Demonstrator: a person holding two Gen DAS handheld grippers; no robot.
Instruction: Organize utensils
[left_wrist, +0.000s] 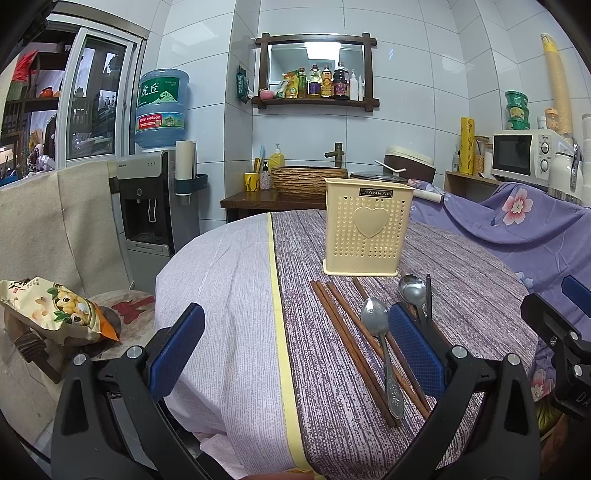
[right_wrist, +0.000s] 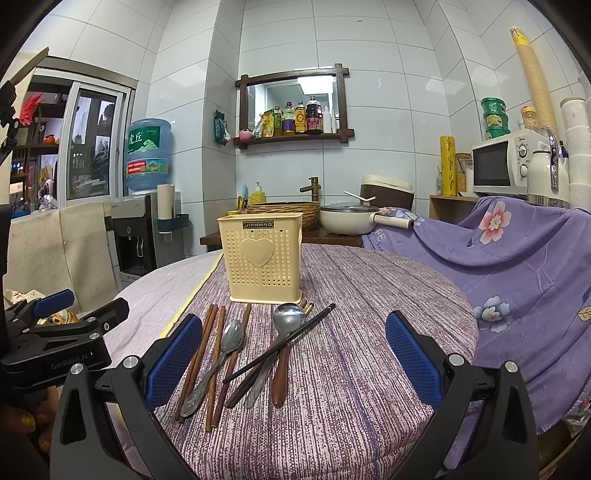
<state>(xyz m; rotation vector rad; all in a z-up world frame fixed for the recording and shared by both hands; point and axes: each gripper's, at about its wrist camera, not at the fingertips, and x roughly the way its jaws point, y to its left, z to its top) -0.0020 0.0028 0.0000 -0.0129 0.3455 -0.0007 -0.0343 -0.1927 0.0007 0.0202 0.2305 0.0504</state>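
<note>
My right gripper (right_wrist: 291, 365) hangs over the near edge of the tabletop (right_wrist: 369, 369) with its fingers (right_wrist: 413, 358) wide apart and nothing between them. The left gripper (left_wrist: 295, 354) is the same, fingers (left_wrist: 173, 343) spread and empty, set off to the left of the work.

Just ahead of the right fingers lies the loose pile. The brown chopsticks (right_wrist: 210, 362) run past the left finger, a small metal spoon (right_wrist: 231, 338) lies across them, and toward the middle a larger spoon (right_wrist: 286, 319) is tangled with dark chopsticks (right_wrist: 280, 347) and a brown-handled utensil (right_wrist: 281, 376).

That tangle is my worry. Everything lies flat and overlapping, so closing on one handle could drag or flick its neighbours, and thin sticks may slip out of the pads or roll toward the tabletop's edge.

Beyond the pile, just behind the spoons, stands the cream perforated holder (right_wrist: 260, 258), upright. I see nothing poking above its rim; the inside is hidden from me. It looks light, so a clumsy drop-in could tip it.
</note>
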